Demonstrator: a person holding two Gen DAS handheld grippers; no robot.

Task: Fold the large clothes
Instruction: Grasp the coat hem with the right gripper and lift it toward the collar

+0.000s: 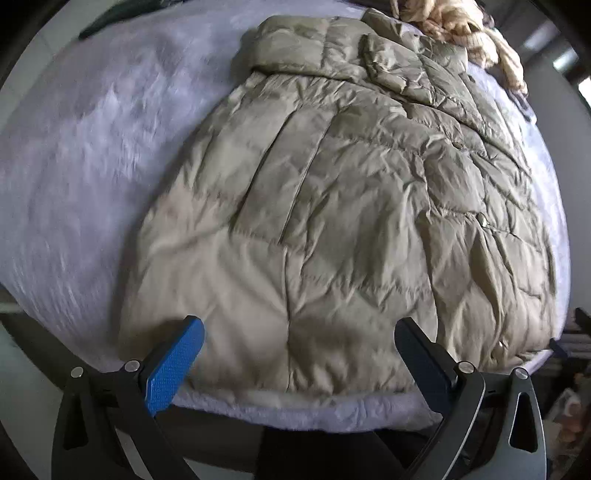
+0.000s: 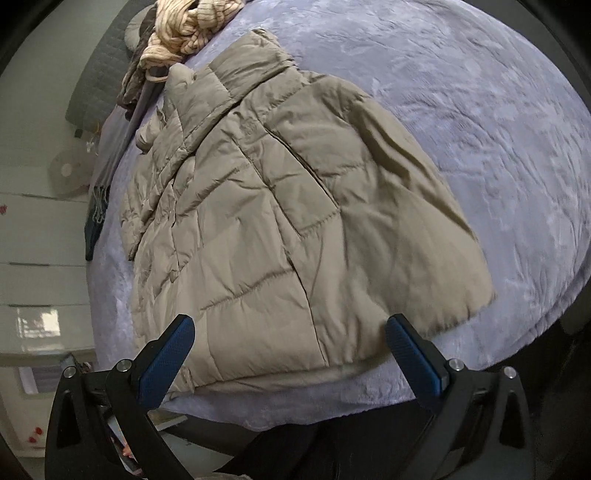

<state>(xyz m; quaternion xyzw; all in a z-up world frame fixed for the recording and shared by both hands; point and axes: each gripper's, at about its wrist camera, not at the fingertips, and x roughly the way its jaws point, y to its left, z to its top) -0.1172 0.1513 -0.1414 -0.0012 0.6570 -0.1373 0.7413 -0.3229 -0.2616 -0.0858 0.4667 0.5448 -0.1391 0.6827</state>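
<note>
A beige quilted puffer jacket (image 1: 332, 206) lies spread on a lavender fleece blanket (image 1: 74, 177), collar at the far end and hem toward me. My left gripper (image 1: 299, 328) is open and empty, its blue-padded fingers (image 1: 173, 365) spread just above the jacket's hem. In the right wrist view the same jacket (image 2: 280, 229) lies on the blanket (image 2: 480, 129), one side folded over the body. My right gripper (image 2: 290, 325) is open and empty, hovering over the hem at the bed's near edge.
A cream knitted garment (image 1: 461, 29) is heaped past the jacket's collar; it also shows in the right wrist view (image 2: 188, 26). A fringed scarf (image 2: 107, 155) hangs over the bed's left edge. White drawers (image 2: 33, 258) stand left of the bed.
</note>
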